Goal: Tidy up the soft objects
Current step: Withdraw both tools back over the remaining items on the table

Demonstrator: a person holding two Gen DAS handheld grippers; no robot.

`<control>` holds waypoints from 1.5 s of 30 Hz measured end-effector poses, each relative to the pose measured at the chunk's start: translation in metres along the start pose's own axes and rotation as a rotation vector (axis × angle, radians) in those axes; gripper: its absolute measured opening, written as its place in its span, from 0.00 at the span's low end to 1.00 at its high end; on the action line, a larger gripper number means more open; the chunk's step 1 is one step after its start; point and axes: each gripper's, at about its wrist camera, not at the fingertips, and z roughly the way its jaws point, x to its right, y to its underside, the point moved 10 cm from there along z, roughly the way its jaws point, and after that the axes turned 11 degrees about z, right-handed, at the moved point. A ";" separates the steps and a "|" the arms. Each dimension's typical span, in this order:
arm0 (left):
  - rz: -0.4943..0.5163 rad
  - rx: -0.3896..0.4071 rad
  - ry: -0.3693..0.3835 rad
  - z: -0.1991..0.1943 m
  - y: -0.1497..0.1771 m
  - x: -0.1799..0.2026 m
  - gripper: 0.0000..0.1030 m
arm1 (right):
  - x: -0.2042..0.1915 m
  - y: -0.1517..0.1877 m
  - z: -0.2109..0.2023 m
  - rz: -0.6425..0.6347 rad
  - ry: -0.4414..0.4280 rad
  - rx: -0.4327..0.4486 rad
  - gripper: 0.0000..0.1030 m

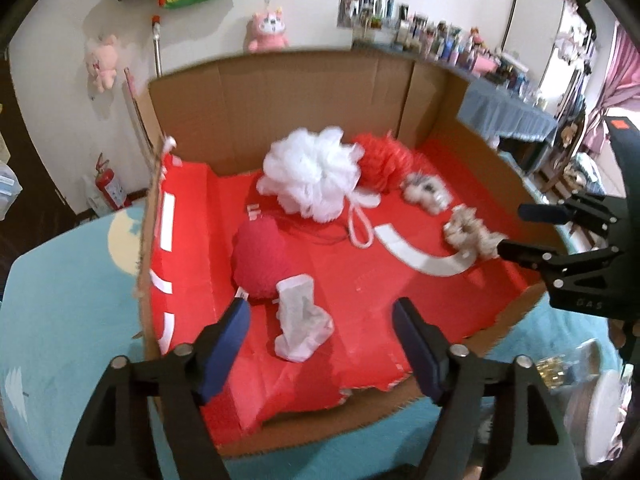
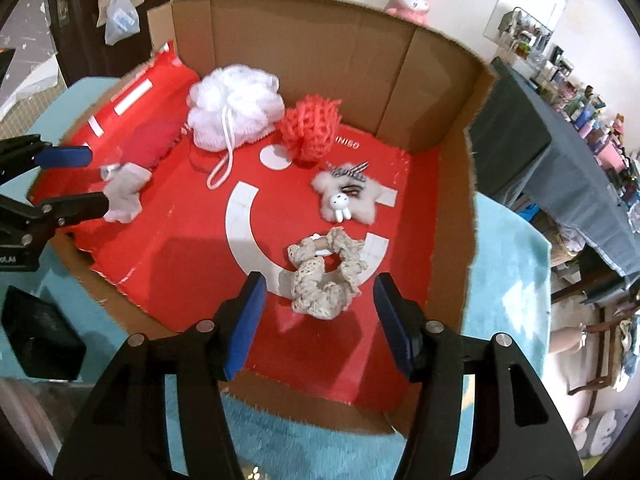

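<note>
The left gripper (image 1: pixel 320 320) hangs over the near left part of the cardboard box (image 1: pixel 280 92), its blue-padded jaws spread wide and pinching nothing. Between those jaws, a little ahead of the tips, lies a crumpled white cloth piece (image 1: pixel 301 320) on the red lining (image 1: pixel 360 280). Just beyond the left fingertip sits a red yarn ball (image 1: pixel 258 258), close against the cloth. Further ahead of the jaws, toward the back wall, a white bath pouf (image 1: pixel 312 172) rests with its cord loop trailing forward, and a red mesh pouf (image 1: pixel 382 160) touches it on the right.

The right gripper (image 2: pixel 320 292) hovers over the near right part of the box, jaws likewise spread and empty. Straight ahead, between its two tips, lies a cream crocheted scrunchie (image 2: pixel 324 272), touching neither pad as far as I can tell. Beyond the scrunchie, further out from the jaws, is a fluffy white star-shaped clip (image 2: pixel 348 200) with a small rabbit figure and a striped bow. Off to the left of the right jaws the other gripper shows, its lower finger right at the white cloth.

The box sits on a teal fuzzy mat (image 2: pixel 508 264). A pink plush toy (image 1: pixel 266 32) is on the wall behind.
</note>
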 end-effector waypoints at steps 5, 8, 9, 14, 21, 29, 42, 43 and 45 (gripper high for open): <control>-0.014 0.108 -0.006 -0.039 -0.009 0.012 0.85 | 0.004 -0.001 -0.039 0.035 -0.017 0.084 0.66; -0.017 0.181 -0.033 -0.065 -0.014 0.020 0.94 | 0.006 -0.002 -0.068 0.059 -0.032 0.142 0.67; -0.018 0.211 -0.045 -0.075 -0.015 0.024 0.94 | 0.007 -0.001 -0.080 0.066 -0.035 0.169 0.69; -0.018 0.337 -0.093 -0.120 -0.014 0.041 1.00 | 0.002 0.007 -0.136 0.088 -0.057 0.304 0.82; -0.024 0.468 -0.152 -0.168 0.006 0.068 1.00 | -0.009 0.041 -0.202 0.109 -0.065 0.472 0.89; -0.028 0.529 -0.154 -0.187 0.046 0.102 1.00 | -0.017 0.095 -0.236 0.158 -0.057 0.582 0.90; -0.064 0.487 -0.168 -0.165 0.110 0.126 1.00 | -0.020 0.168 -0.218 0.215 -0.023 0.620 0.91; -0.061 0.476 -0.169 -0.161 0.114 0.127 1.00 | -0.020 0.171 -0.216 0.218 -0.019 0.621 0.91; -0.062 0.454 -0.167 -0.152 0.122 0.129 1.00 | -0.020 0.179 -0.209 0.223 -0.011 0.607 0.91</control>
